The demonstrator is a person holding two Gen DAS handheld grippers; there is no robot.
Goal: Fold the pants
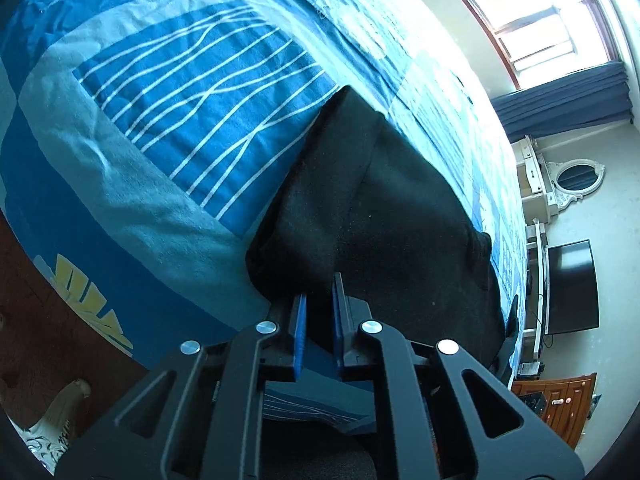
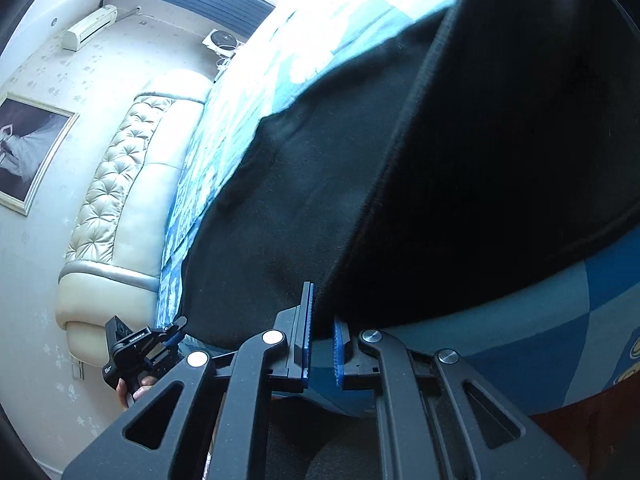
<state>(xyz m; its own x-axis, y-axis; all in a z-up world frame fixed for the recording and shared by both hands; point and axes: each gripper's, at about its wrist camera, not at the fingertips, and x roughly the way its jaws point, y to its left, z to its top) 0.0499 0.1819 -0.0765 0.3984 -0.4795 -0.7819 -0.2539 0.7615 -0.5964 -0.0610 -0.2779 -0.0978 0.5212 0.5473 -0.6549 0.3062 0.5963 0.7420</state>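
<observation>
Black pants (image 1: 372,208) lie on the blue patterned bedspread (image 1: 168,104). In the left wrist view my left gripper (image 1: 320,300) sits at the pants' near edge, its blue pads (image 1: 301,320) a narrow gap apart with black cloth between them. In the right wrist view the pants (image 2: 320,184) fill the middle, with a folded layer and ribbed edge (image 2: 400,168) on top. My right gripper (image 2: 323,312) is at the near edge with its blue pads (image 2: 309,320) closed onto the cloth's edge. The left gripper also shows in the right wrist view (image 2: 140,344), held by a hand.
A padded cream headboard (image 2: 120,184) and a framed picture (image 2: 28,152) are on the wall. A window (image 1: 532,20), dark curtains (image 1: 560,100), a TV (image 1: 572,288), a wooden cabinet (image 1: 560,404) and a white dresser mirror (image 1: 576,178) stand beyond the bed. Brown floor (image 1: 36,320) lies beside the bed.
</observation>
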